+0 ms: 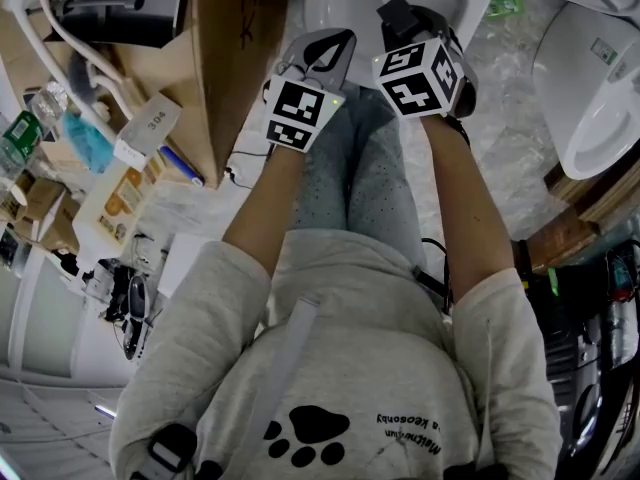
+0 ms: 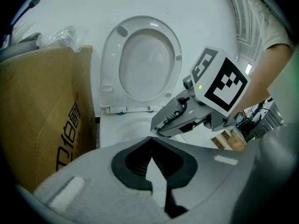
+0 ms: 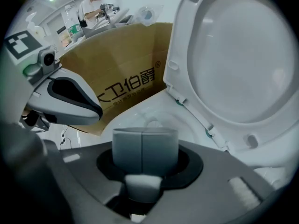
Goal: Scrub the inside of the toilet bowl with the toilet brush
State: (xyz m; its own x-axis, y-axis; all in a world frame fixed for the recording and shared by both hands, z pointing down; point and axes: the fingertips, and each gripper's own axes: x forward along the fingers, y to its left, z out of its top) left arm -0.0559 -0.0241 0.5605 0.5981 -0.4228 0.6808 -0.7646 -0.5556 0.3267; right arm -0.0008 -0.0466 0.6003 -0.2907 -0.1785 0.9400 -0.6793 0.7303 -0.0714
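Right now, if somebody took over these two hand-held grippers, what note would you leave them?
Left hand-held gripper: shut, empty.
Right hand-held gripper: shut, empty.
Both point at the toilet bowl, whose lid is raised; a cardboard box stands beside it.
No toilet brush shows in any view.
Done: no scrubbing that can be seen.
Left: find the brush, grasp it, scrub inside the bowl.
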